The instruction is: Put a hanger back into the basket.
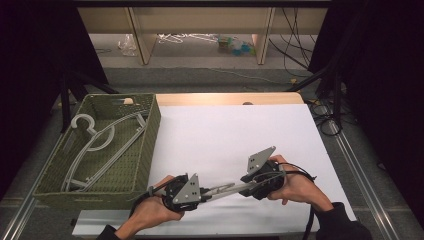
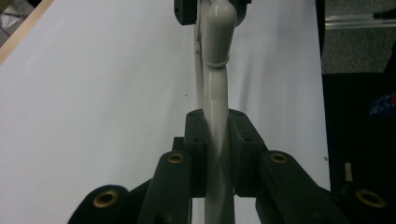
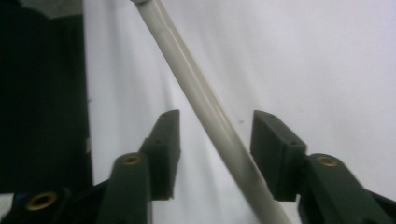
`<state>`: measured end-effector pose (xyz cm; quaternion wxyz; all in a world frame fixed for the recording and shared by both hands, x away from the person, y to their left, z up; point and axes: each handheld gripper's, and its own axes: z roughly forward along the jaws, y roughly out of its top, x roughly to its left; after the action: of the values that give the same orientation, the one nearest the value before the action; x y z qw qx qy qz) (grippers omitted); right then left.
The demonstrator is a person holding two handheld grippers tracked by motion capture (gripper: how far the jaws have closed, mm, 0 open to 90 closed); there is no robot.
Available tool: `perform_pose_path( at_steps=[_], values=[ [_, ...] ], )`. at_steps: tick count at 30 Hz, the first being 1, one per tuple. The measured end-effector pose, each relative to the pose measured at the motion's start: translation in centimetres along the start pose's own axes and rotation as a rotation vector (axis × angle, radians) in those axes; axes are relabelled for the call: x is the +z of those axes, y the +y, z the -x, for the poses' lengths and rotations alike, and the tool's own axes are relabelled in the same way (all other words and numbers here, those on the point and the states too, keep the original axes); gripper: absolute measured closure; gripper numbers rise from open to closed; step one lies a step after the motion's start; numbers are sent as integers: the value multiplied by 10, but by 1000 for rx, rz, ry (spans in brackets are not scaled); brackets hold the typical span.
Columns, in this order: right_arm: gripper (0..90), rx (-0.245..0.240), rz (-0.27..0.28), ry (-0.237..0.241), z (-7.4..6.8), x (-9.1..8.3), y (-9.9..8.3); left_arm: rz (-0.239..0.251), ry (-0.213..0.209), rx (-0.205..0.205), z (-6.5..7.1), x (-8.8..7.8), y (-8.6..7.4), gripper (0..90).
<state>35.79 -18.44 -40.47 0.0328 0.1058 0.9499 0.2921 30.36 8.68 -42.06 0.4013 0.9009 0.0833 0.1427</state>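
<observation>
Mostly white table sheet (image 1: 225,130), green basket (image 1: 150,145) left, dark curtained room.

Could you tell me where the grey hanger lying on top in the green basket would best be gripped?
Probably the hanger by its hook, from above: the hook lies flat near the basket's far left corner, with open space around it.
</observation>
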Motion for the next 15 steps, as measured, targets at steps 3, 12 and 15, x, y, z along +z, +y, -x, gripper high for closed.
perform_pose_path(
  at_steps=[3, 12, 15],
  values=[
    [449, 44, 48, -50, 2, -2, 2, -10, 11, -79, -5, -6, 0, 789],
    [312, 142, 232, -173, -1, -13, 7, 7, 54, -196, -14, -17, -6, 789],
    [305, 148, 271, -205, -3, -15, 7, 19, 67, -225, -17, -22, -7, 789]
  ],
)
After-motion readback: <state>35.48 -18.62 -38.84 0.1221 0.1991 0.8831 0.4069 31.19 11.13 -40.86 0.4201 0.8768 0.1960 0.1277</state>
